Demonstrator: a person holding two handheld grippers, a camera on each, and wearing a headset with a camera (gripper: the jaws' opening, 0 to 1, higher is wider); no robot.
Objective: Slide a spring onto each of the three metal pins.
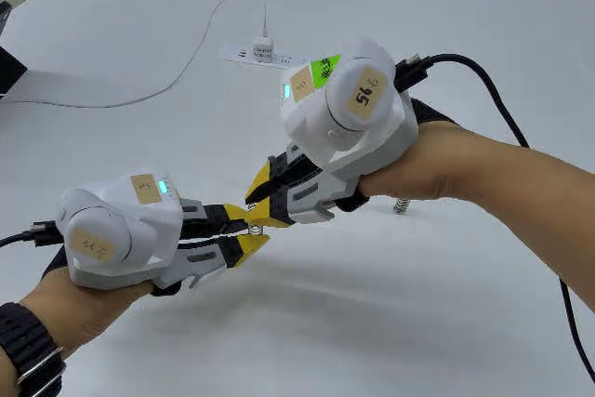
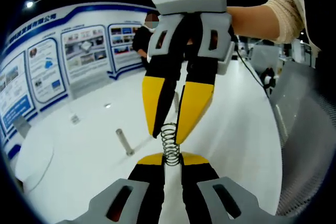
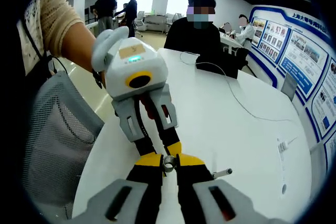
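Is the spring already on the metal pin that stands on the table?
No, the spring sits between the tips of the left gripper and the right gripper, apart from the bare metal pin.

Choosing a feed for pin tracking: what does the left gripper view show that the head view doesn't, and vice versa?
Left gripper view: a metal pin upright on the table, wall posters behind. Head view: a second spring on the table by the right hand, a thin white cable. Both: left gripper and right gripper tip to tip, one spring between their fingers.
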